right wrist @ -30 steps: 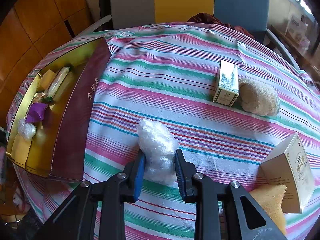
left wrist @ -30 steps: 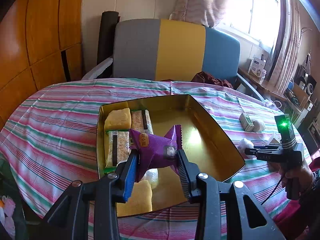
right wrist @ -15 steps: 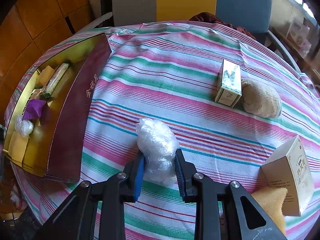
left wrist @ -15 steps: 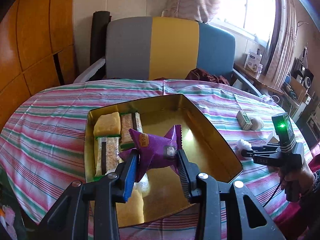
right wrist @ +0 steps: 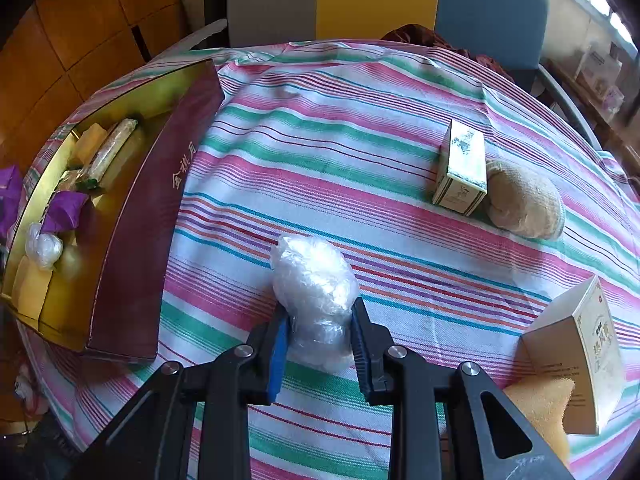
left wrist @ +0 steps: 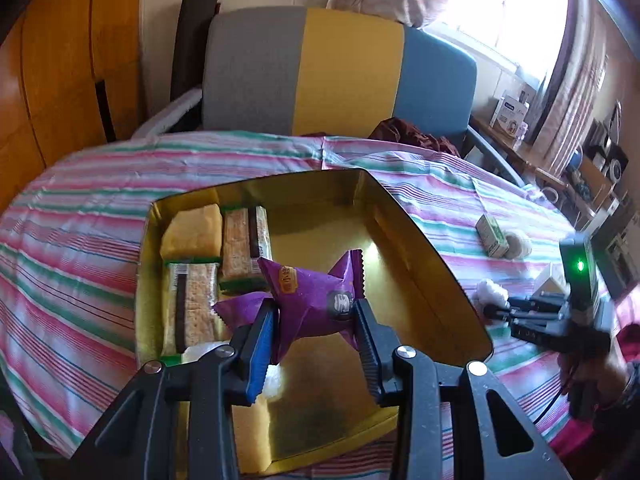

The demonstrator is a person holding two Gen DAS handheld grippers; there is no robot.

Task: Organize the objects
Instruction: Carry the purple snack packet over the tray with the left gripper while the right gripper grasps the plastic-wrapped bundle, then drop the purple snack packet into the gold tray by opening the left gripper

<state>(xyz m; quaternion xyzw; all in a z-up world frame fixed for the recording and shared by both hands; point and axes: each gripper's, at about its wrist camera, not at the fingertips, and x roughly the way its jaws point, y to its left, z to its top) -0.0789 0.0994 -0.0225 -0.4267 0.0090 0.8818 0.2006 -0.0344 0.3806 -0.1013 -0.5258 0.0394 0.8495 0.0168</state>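
left gripper (left wrist: 314,326): jaws clenched on a purple snack packet (left wrist: 310,300), gripped across its middle, crimped ends flaring out to either side. the packet hangs above the open gold tin (left wrist: 420,248), over its near half, not touching the floor of the tin.

inside the tin, far-left corner: a yellow cake block (left wrist: 194,232), with 2 wrapped cracker bars (left wrist: 244,246) beside and below it. a second purple packet (right wrist: 64,210) lies lower down in the tin, next to a small clear plastic bundle (right wrist: 42,246). the right half of the tin floor is bare gold metal. the tin's outer wall is maroon with gold characters.

right gripper (right wrist: 318,340): jaws clamped on a crumpled clear plastic ball (right wrist: 314,280), pads pressing its lower part. the ball rests on the striped cloth of the worktop (right wrist: 340,152), well to the right of the tin.

further right on the worktop: a small green-and-white carton (right wrist: 460,168) touching a beige knitted lump (right wrist: 524,204). near the right edge, a larger cream box (right wrist: 580,344), with a yellow sponge (right wrist: 540,404) just below it.

in the left wrist view, a hand (left wrist: 592,372) grips the right gripper's handle, green light lit on top.

behind the worktop, a chair back (left wrist: 340,72) in grey, yellow and blue panels.
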